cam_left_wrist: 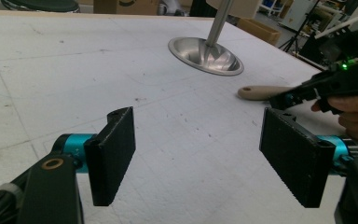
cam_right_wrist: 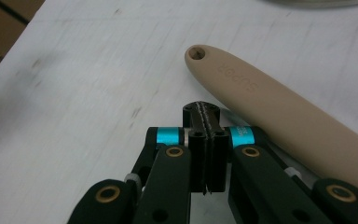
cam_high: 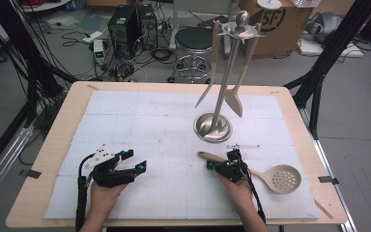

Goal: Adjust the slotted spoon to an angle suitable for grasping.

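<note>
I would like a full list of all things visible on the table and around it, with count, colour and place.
Slotted spoon: 1, beige, lying on the mat at the right, handle beside the right gripper.
Utensil stand: 1, silver, mat centre-right.
Hanging utensils: 2, beige, on the stand.
Mat: 1, white, covering the table.
Table: 1, light wood.
Stool: 1, black seat, floor behind the table.
Cardboard box: 1, brown, floor at the back.
Left gripper: 1, black, jaws open, holding nothing.
Right gripper: 1, black, jaws shut, holding nothing.
</note>
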